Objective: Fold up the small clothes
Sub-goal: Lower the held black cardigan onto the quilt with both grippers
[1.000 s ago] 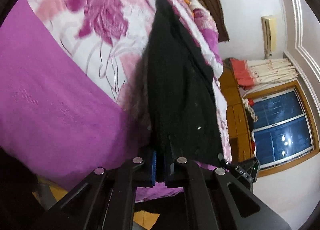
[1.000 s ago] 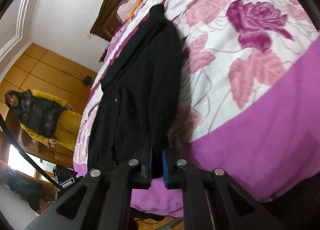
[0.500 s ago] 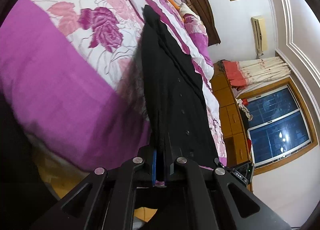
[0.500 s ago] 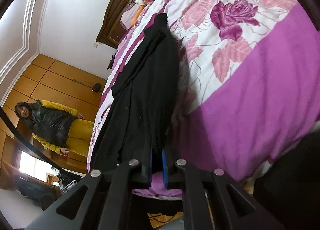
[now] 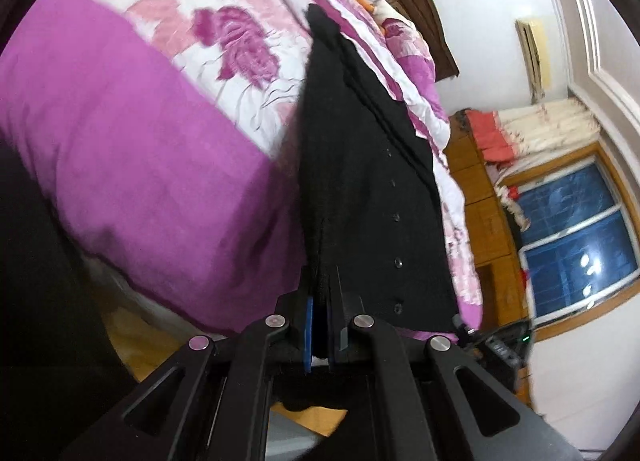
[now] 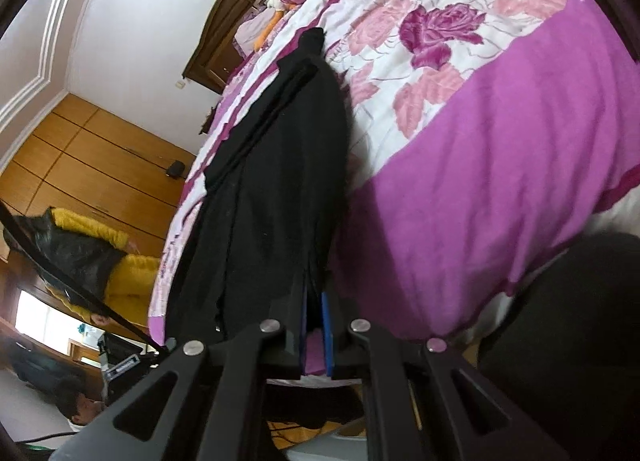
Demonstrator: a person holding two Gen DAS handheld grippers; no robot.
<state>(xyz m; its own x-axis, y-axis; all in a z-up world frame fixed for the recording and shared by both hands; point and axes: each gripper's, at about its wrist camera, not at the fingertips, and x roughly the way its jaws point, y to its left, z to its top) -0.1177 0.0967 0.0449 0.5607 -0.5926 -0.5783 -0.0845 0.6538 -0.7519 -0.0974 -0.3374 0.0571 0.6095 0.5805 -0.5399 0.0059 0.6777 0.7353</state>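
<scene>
- Left tongs are clenched on the near hem of the black garment, the cloth pinched between the blue pads.
- Right tongs are likewise clamped on the same garment at its near edge; the pinched strip is thin and hard to see against the dark fingers.
- Black garment stretches from both tongs away across the bed, its far tip resting on the floral quilt; a row of small buttons shows in the left view.
- Its near edge is hidden behind the tongs, and its overall shape cannot be made out.
- Bed's far end is cut off; a wooden headboard is only partly visible.
- At the right view's left edge, a person in a yellow jacket is blurred and partly cut off.
</scene>
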